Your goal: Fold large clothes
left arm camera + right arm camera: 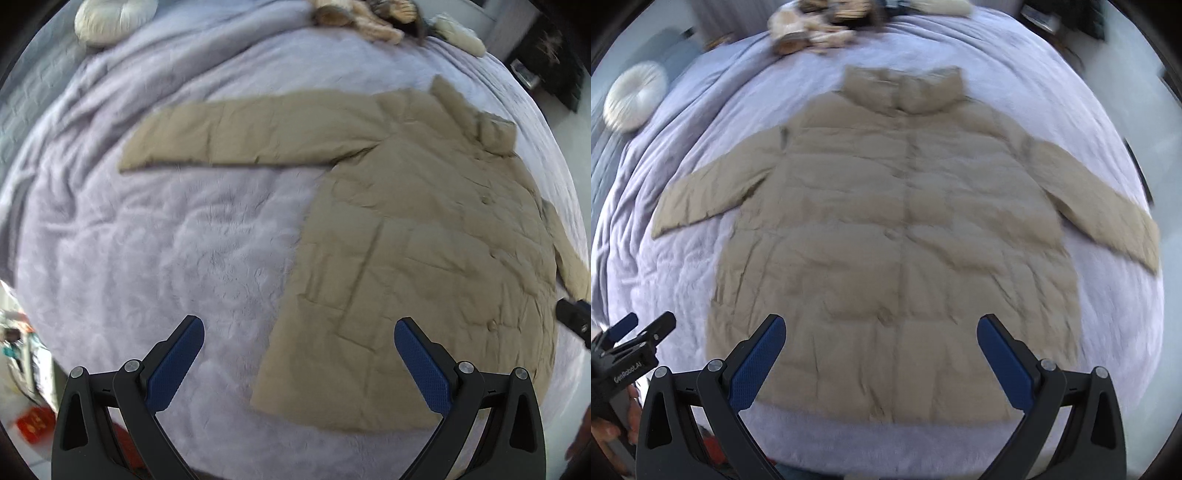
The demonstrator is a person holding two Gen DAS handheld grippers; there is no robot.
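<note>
A beige padded jacket (897, 236) lies flat and face up on a lilac fleece blanket (1089, 110), collar at the far end, both sleeves spread out. In the left wrist view the jacket (417, 236) fills the right half, its left sleeve (236, 136) stretched out to the left. My left gripper (299, 332) is open and empty above the blanket, over the jacket's left hem corner. My right gripper (881, 328) is open and empty above the jacket's hem, near the middle. The left gripper also shows at the lower left of the right wrist view (639, 332).
A round white cushion (635, 96) lies at the blanket's far left. A pile of cream and brown plush items (816, 29) lies at the far end of the bed. A red item (35, 424) sits on the floor at lower left.
</note>
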